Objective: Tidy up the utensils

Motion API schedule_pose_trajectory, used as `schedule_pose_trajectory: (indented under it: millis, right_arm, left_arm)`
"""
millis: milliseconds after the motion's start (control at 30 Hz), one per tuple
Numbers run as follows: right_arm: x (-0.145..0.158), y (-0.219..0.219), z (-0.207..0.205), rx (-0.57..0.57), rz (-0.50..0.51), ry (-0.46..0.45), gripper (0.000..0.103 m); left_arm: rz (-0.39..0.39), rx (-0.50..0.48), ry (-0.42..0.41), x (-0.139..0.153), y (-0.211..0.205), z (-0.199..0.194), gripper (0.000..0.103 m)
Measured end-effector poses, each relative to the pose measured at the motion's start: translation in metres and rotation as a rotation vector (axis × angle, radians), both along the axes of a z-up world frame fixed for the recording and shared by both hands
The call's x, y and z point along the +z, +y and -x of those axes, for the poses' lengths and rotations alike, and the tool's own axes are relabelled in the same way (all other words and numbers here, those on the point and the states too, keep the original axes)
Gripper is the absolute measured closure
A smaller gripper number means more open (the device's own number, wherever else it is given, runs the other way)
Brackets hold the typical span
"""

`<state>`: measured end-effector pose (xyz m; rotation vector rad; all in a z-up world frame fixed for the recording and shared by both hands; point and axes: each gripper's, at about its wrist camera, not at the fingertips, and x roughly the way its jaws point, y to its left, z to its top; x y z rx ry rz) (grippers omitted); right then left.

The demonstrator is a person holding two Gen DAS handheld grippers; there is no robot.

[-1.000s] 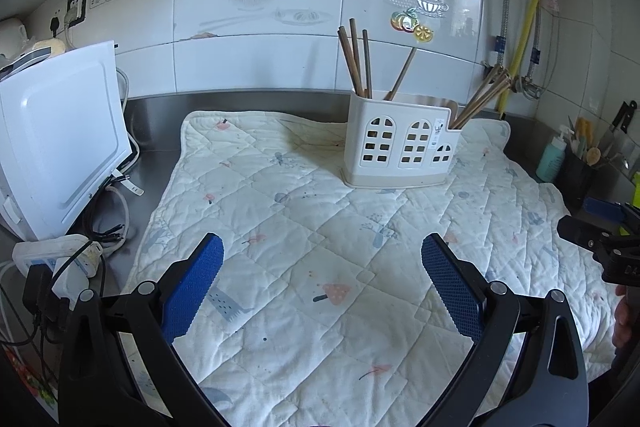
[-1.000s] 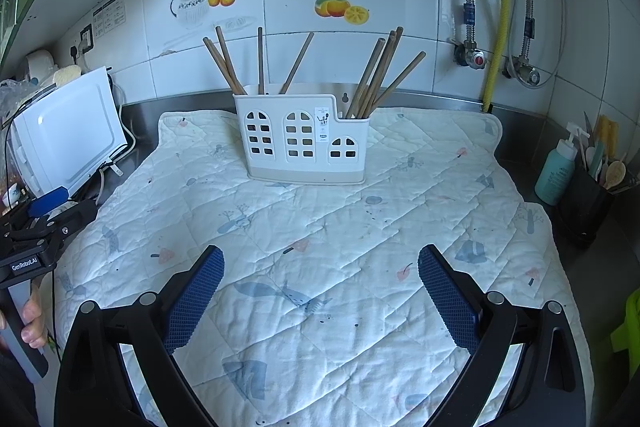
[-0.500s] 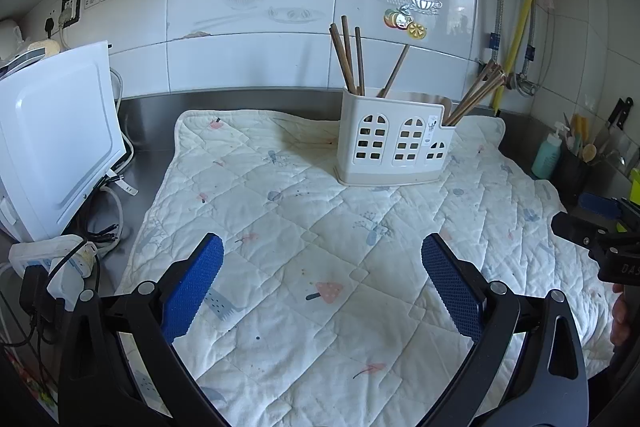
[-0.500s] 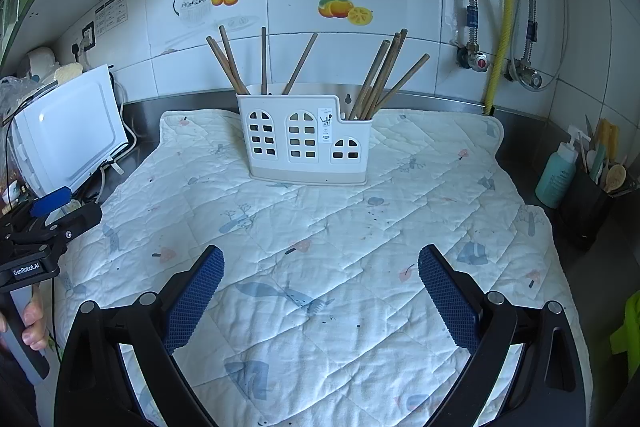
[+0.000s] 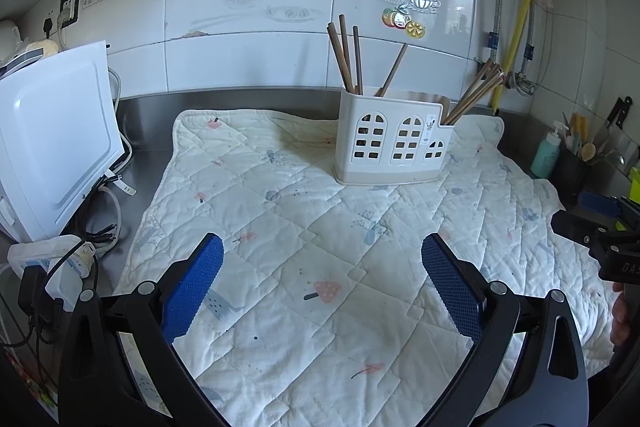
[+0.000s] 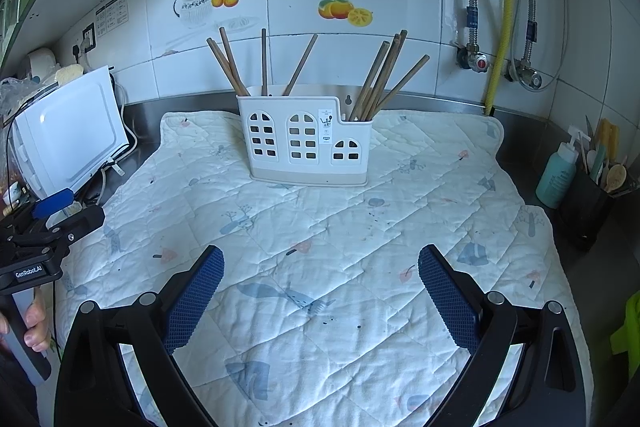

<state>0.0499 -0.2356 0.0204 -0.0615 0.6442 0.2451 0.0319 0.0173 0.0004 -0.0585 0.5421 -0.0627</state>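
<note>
Presently we find both grippers, left [image 5: 322,263] and right [image 6: 320,265], spread wide and holding nothing above the quilt [image 6: 340,227]. Chopsticks [image 6: 376,79] stand in the white caddy [image 6: 308,143] at the quilt's far end. Nothing lies between. Beside the quilt: a white appliance [image 5: 52,143] with cables left, a bottle [image 6: 558,175] and black holder [image 6: 588,207] right.

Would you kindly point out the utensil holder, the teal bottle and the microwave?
utensil holder [image 6: 308,143], right wrist view, front wall.
teal bottle [image 6: 557,179], right wrist view, body.
microwave [image 5: 56,131], left wrist view, white side panel.
</note>
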Motion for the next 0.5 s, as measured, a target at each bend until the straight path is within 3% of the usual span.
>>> schedule_pose_trajectory:
  millis: [500]
  right_arm:
    - [0.0005, 0.0003, -0.0001, 0.001, -0.001, 0.0, 0.009]
  left_arm:
    - [-0.001, -0.004, -0.002, 0.0, -0.0001, -0.0005, 0.005]
